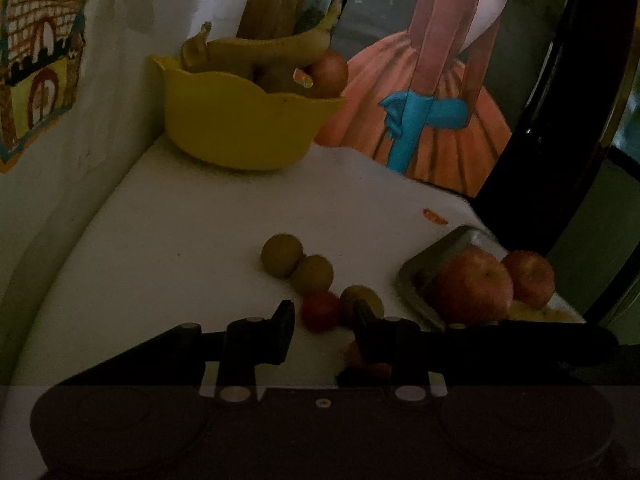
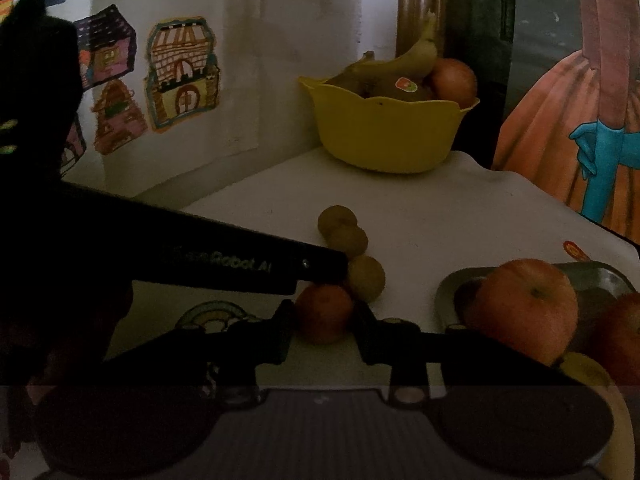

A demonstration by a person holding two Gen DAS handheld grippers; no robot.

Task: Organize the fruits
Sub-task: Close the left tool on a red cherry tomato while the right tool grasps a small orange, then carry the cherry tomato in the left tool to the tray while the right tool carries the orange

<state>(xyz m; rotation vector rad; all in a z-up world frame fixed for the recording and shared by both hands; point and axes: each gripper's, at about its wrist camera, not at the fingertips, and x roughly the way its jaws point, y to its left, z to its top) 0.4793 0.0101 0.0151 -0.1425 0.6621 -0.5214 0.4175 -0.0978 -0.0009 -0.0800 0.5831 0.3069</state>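
A yellow bowl (image 1: 244,124) at the back of the white table holds bananas (image 1: 256,46) and an apple (image 1: 330,74); it also shows in the right wrist view (image 2: 384,132). Three small green fruits (image 1: 282,256) and a small red fruit (image 1: 320,311) lie mid-table. A metal tray (image 1: 428,264) at the right holds two apples (image 1: 474,286). My left gripper (image 1: 324,330) is open, its fingers just before the red fruit. My right gripper (image 2: 324,328) is open with the small red fruit (image 2: 324,312) between its jaws. The left gripper's arm (image 2: 224,264) crosses the right wrist view.
Children's drawings (image 2: 180,72) hang on the wall at the left. A large painting (image 1: 432,80) in a dark frame stands behind the table at the right. A banana (image 2: 616,432) lies at the right edge near the tray (image 2: 600,276).
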